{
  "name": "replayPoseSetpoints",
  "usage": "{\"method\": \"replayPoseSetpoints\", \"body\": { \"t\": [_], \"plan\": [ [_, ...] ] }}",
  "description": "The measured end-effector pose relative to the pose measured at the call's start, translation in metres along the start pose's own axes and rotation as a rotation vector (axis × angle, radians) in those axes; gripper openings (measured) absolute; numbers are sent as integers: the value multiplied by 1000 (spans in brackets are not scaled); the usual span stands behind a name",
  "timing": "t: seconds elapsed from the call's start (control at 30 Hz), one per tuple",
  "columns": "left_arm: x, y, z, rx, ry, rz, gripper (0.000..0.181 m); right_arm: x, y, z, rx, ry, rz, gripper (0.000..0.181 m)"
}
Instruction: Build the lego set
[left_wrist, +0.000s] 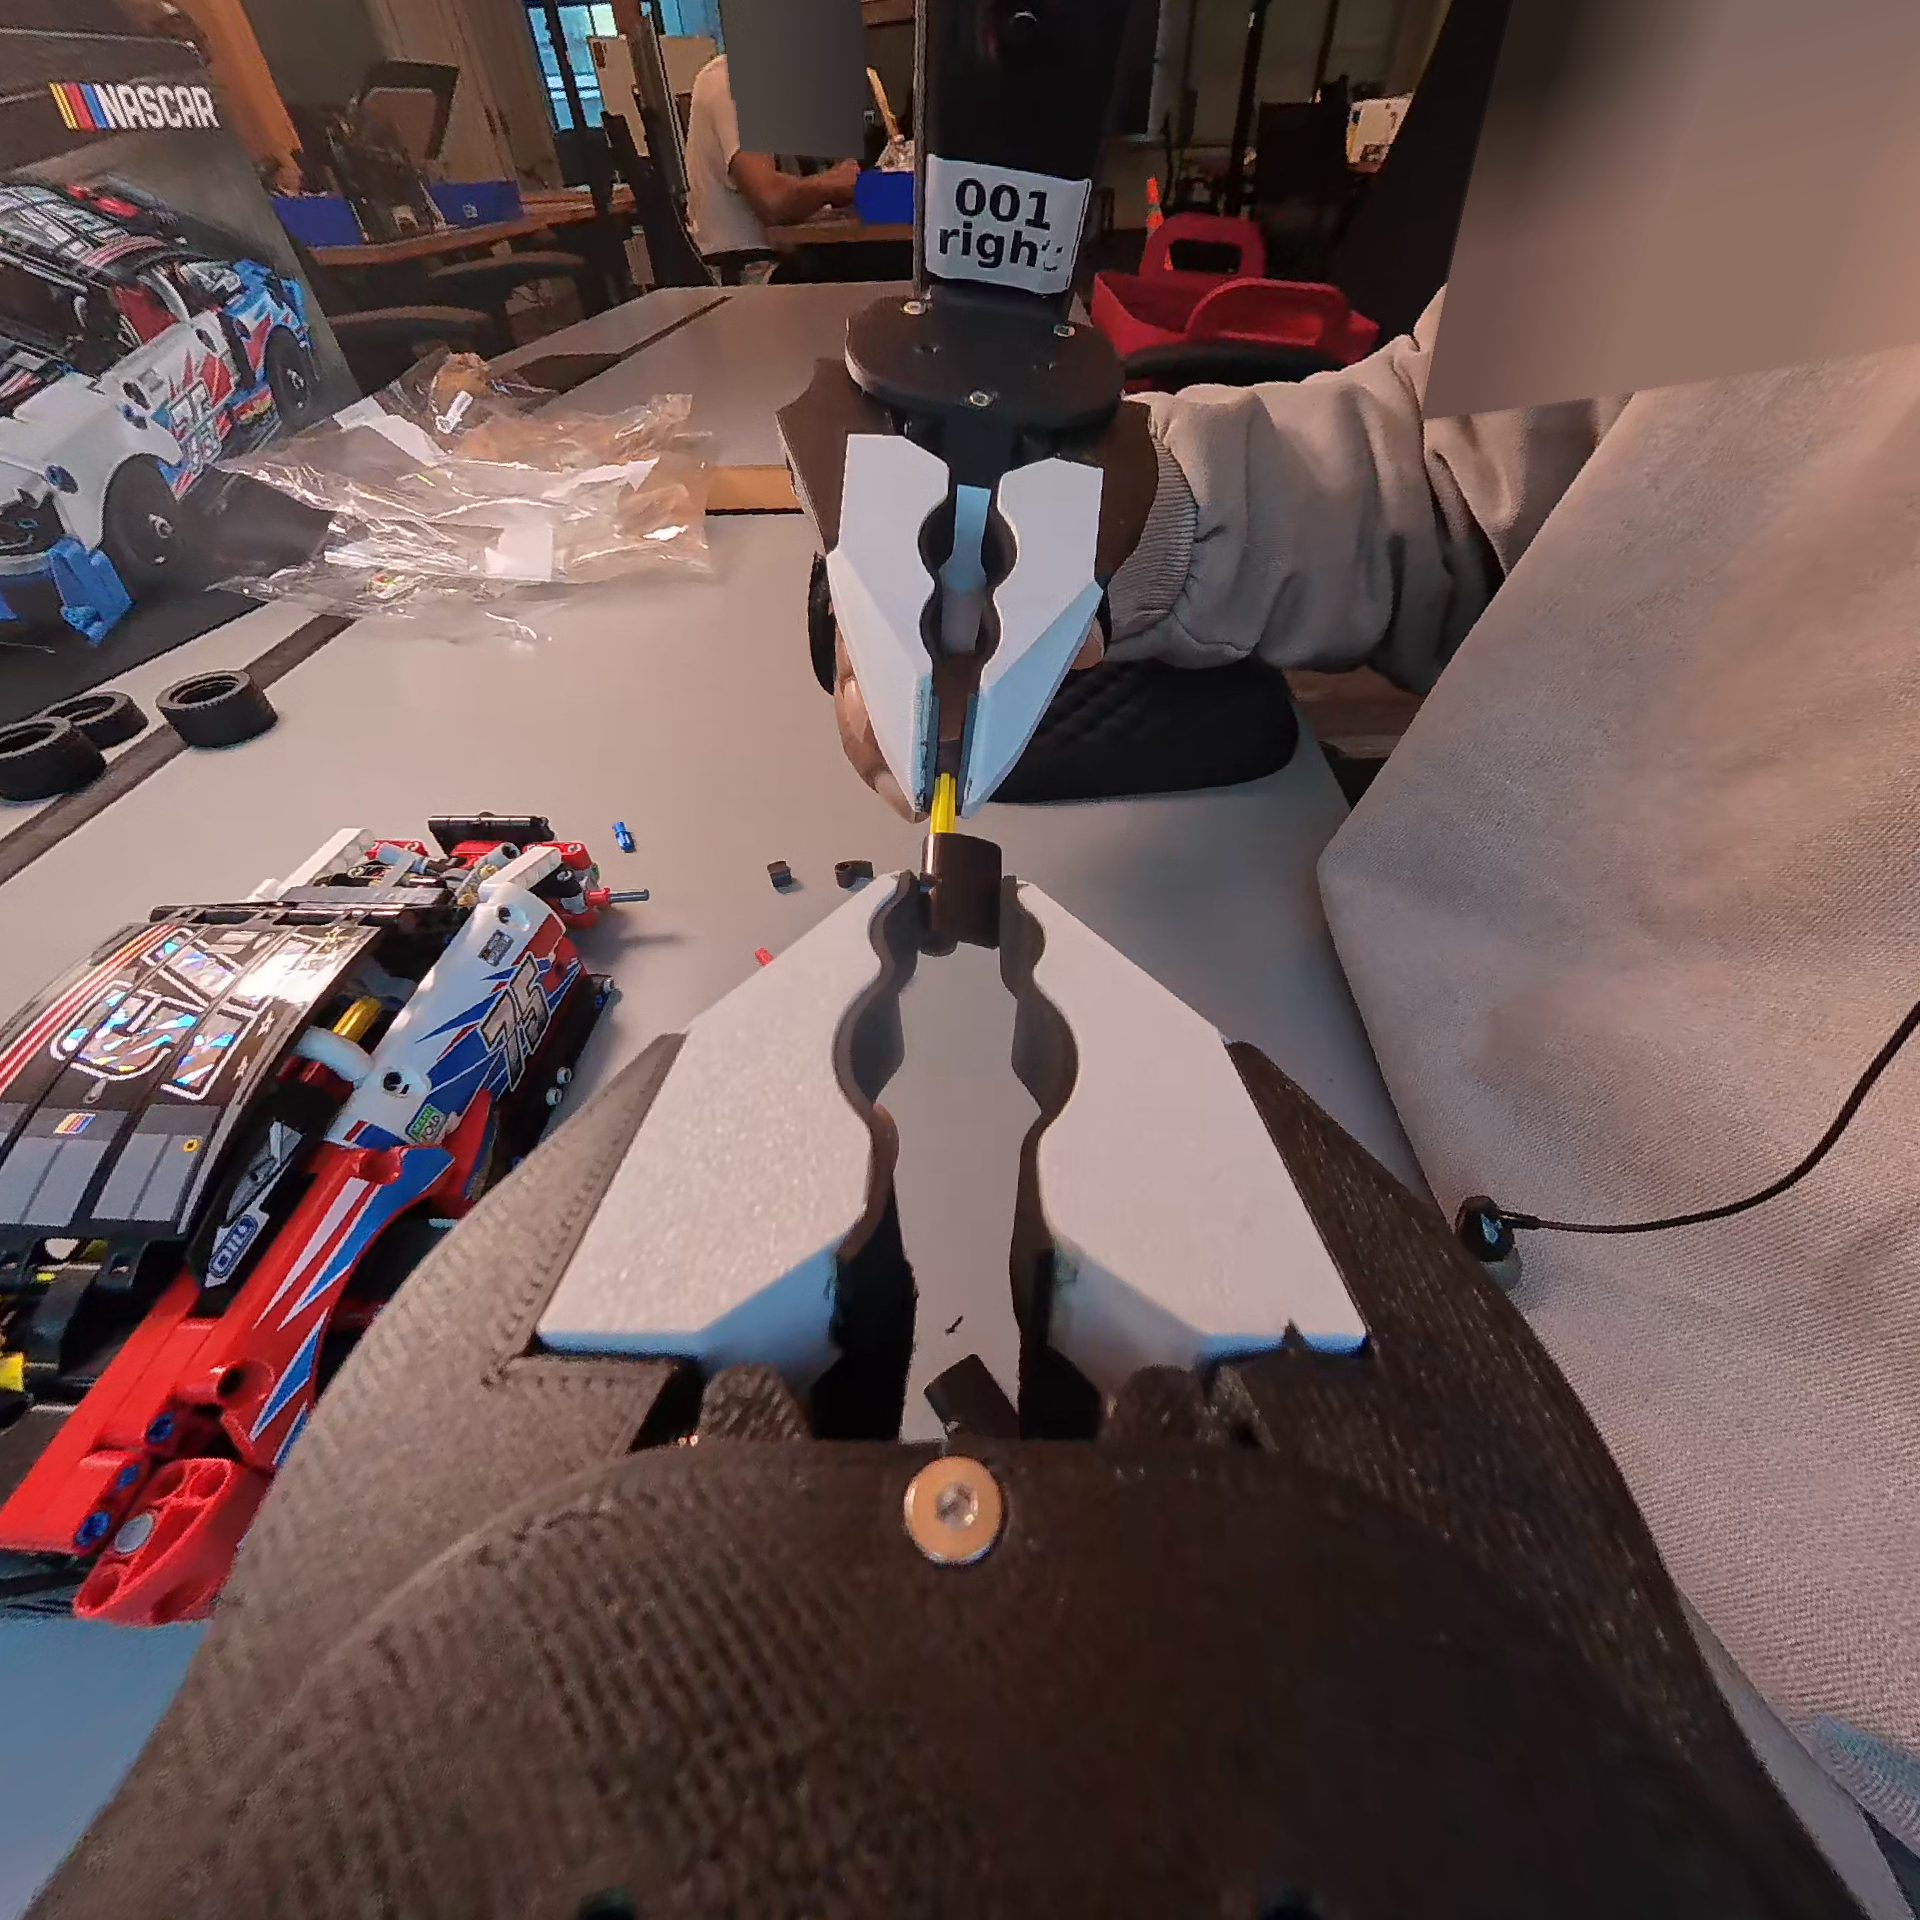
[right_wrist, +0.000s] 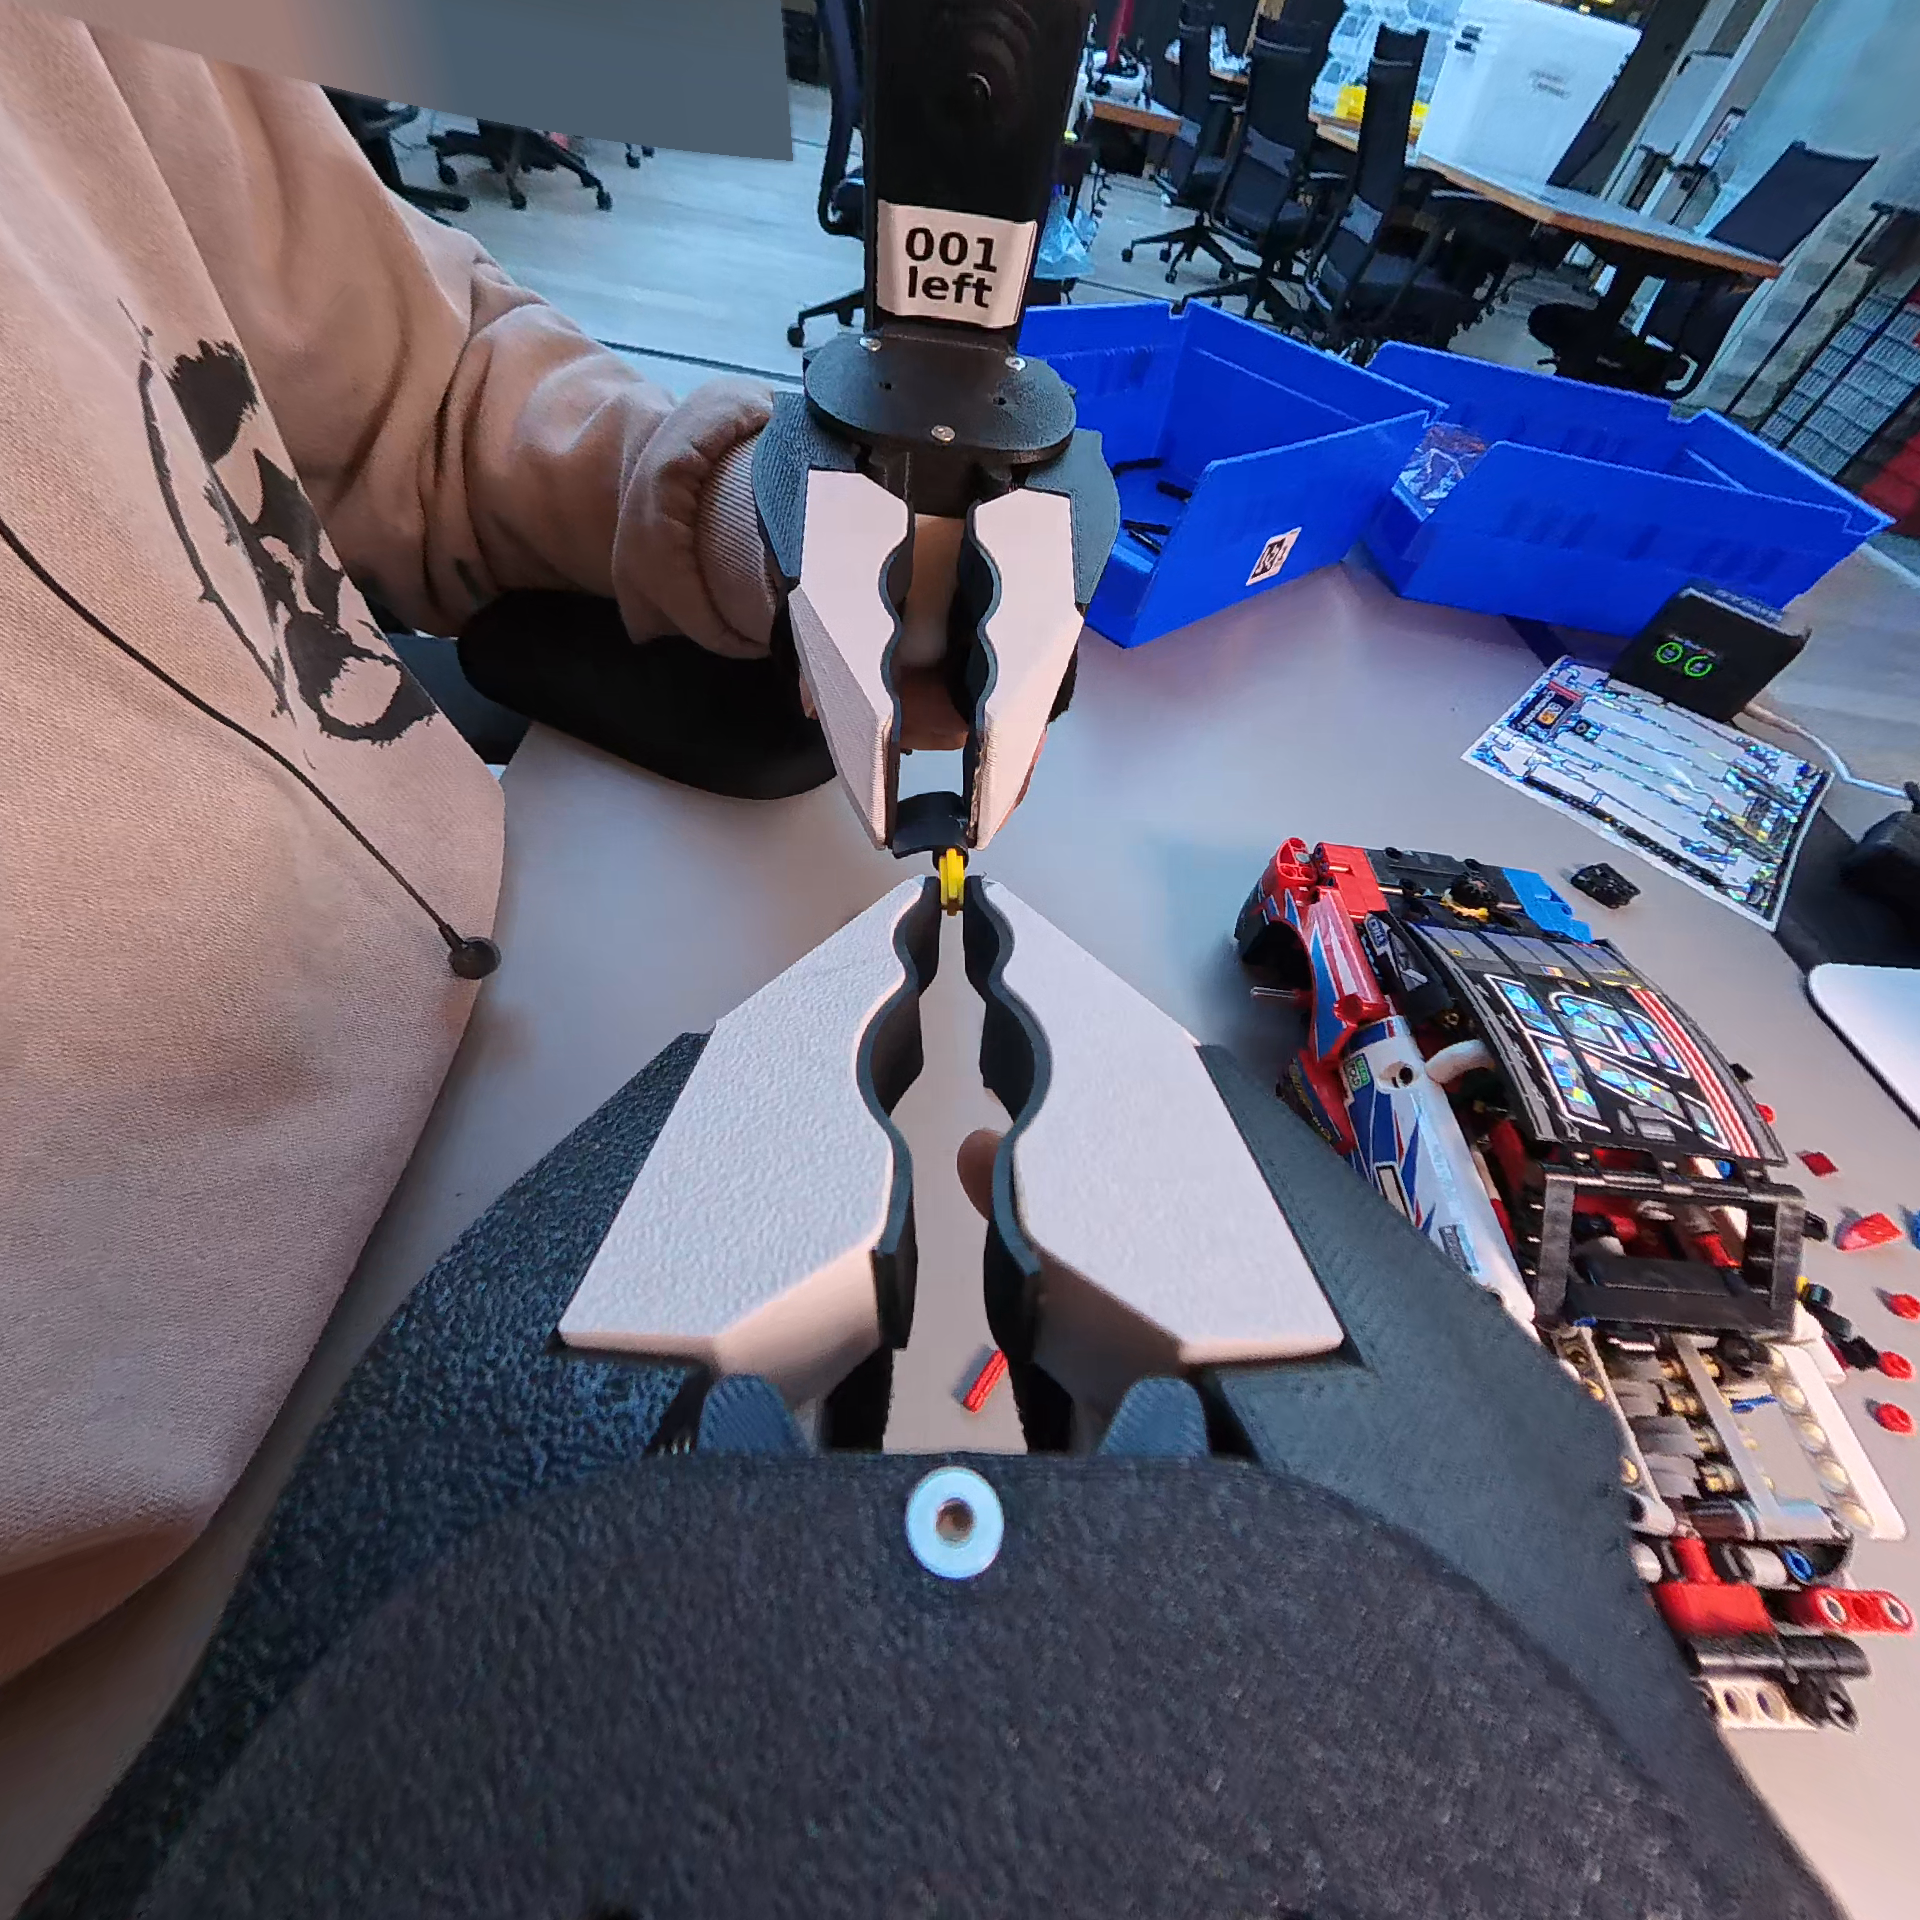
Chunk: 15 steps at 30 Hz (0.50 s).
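- While the two claws meet tip to tip above the desk (left_wrist: 665, 727), the left claw (left_wrist: 958, 902) pinches a small dark round piece (left_wrist: 961, 883), and the right claw (right_wrist: 948, 896) pinches a thin yellow axle (right_wrist: 949, 878) aimed at that piece's hole.
- Judged from this, the axle is not yet seated.
- Left of the claws in the left wrist view, the mostly built race car (left_wrist: 281, 1122) lies on the desk: red, white and blue body, black stickered roof.
- Farther left, black tyres (left_wrist: 213, 707) lie unmounted, so wheels remain.
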<state>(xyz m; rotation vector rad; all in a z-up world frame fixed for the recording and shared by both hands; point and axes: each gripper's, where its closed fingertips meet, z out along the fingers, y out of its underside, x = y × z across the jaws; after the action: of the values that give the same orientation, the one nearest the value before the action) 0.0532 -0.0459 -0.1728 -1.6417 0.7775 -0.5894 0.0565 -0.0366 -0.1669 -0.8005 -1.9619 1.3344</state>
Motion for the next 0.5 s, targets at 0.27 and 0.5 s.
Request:
{"method": "replayPoseSetpoints", "body": {
  "t": [0.27, 0.5],
  "plan": [
    [0, 4, 1, -24, -12, 19, 13, 0, 4, 3, -15, -1, -8, 2],
    [1, 6, 2, -35, -13, 30, 13, -2, 6, 3, -16, -5, 0, 2]
  ]
}}
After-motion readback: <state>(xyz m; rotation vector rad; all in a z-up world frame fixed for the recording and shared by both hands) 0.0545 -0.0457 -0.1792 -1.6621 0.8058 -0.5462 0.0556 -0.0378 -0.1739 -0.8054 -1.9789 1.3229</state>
